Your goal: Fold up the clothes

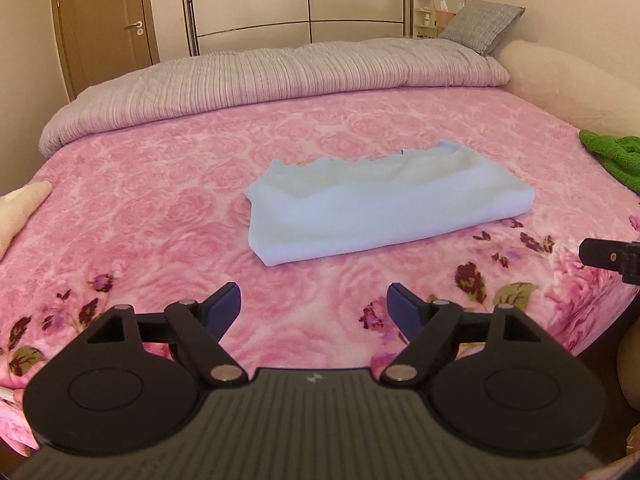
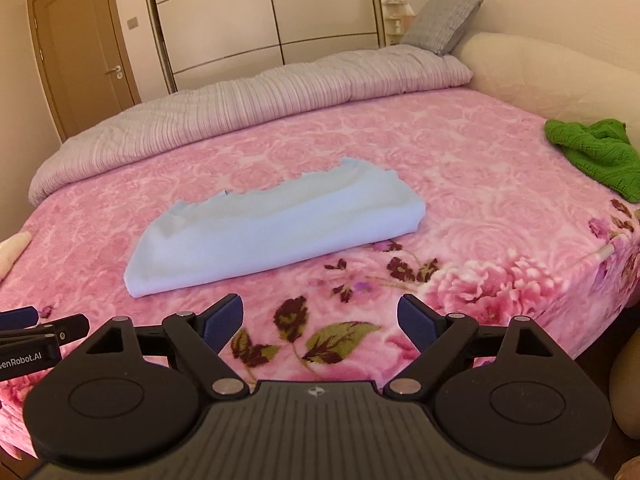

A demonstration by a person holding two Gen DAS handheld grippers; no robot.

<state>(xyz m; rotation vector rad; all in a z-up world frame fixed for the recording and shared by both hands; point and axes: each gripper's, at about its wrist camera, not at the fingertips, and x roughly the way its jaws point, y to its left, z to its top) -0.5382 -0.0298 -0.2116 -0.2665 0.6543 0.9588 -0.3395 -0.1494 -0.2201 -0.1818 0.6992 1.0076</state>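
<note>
A light blue garment lies folded into a flat rectangle in the middle of the pink floral bed cover. It also shows in the right wrist view. My left gripper is open and empty, held above the cover just short of the garment's near edge. My right gripper is open and empty, also short of the garment and to its right. A green knitted garment lies crumpled at the bed's right edge, also seen in the left wrist view.
A grey-pink ribbed duvet is rolled back along the far side of the bed. A grey pillow and a cream headboard stand at the right. A cream item lies at the left edge. Wardrobe and door stand behind.
</note>
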